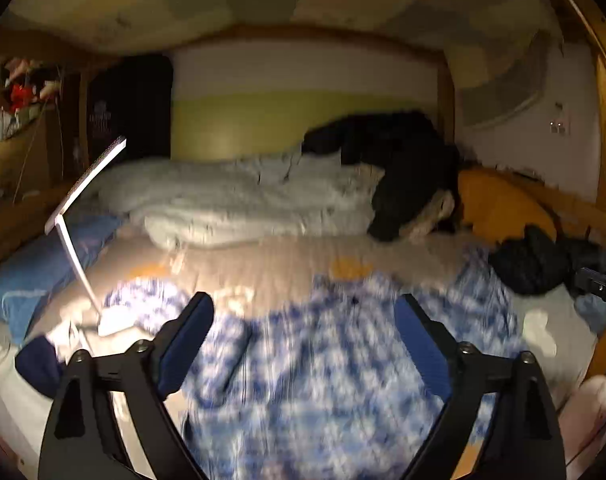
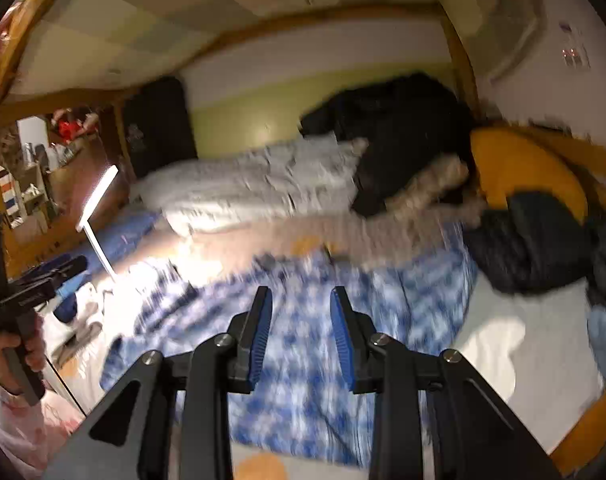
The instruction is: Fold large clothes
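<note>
Black, blue-padded fingers frame each view's lower edge. Left gripper (image 1: pixel 305 308): jaws spread wide, holding nothing, hovering over the blue-and-white patterned garment (image 1: pixel 315 364), which fills the lower centre of its frame. Right gripper (image 2: pixel 302 300): jaws parted more narrowly, likewise empty, with the same garment (image 2: pixel 303 364) directly ahead and below. The cloth appears to run lengthwise from lower left to upper right across the bed (image 2: pixel 515 344). Neither gripper looks clearly nearer. White desk lamp (image 1: pixel 83 216) stands at left; motion blur hides the garment's edges.
</note>
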